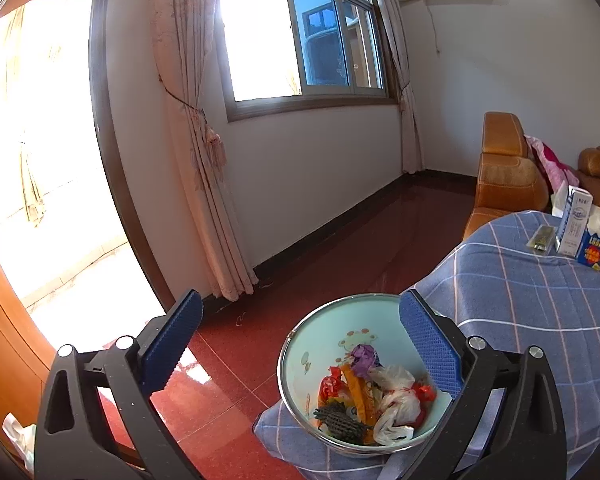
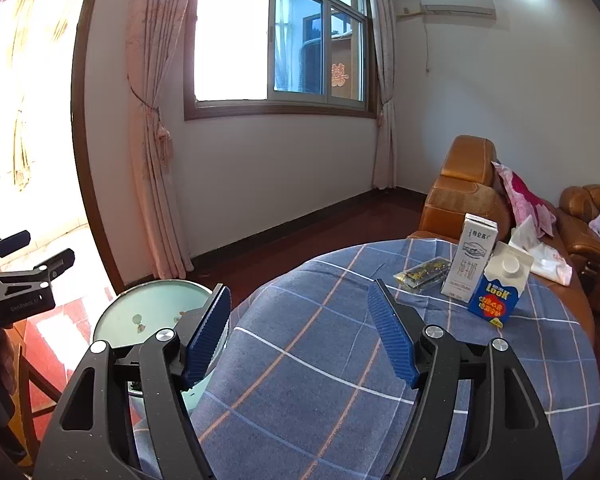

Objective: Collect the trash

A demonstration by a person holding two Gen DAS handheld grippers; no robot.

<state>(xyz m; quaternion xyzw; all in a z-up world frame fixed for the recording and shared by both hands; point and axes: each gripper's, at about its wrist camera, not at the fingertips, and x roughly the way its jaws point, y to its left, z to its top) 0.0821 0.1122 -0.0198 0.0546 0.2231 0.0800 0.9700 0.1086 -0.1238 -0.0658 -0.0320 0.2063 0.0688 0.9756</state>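
Trash-filled bin [image 1: 356,376] beside table [image 2: 340,360] with cartons [image 2: 496,292], both grippers [image 1: 300,344] [image 2: 300,328] spread wide, empty.

The pale green bowl [image 1: 320,344] sat low between the left gripper's fingers [image 1: 428,340], nearer the right-hand one, heaped with trash: white crumpled plastic bag [image 1: 396,404], orange strip [image 1: 358,392], purple scrap [image 1: 362,356], red wrappers [image 1: 330,386], a dark mesh piece [image 1: 338,420]. Beyond the right gripper's fingers [image 2: 392,332], off to their right, stood a tall white carton [image 2: 470,258] upright, a blue carton [image 2: 498,292] tilted just beside it, a flat yellow-dark packet [image 2: 422,274] lying to their left.
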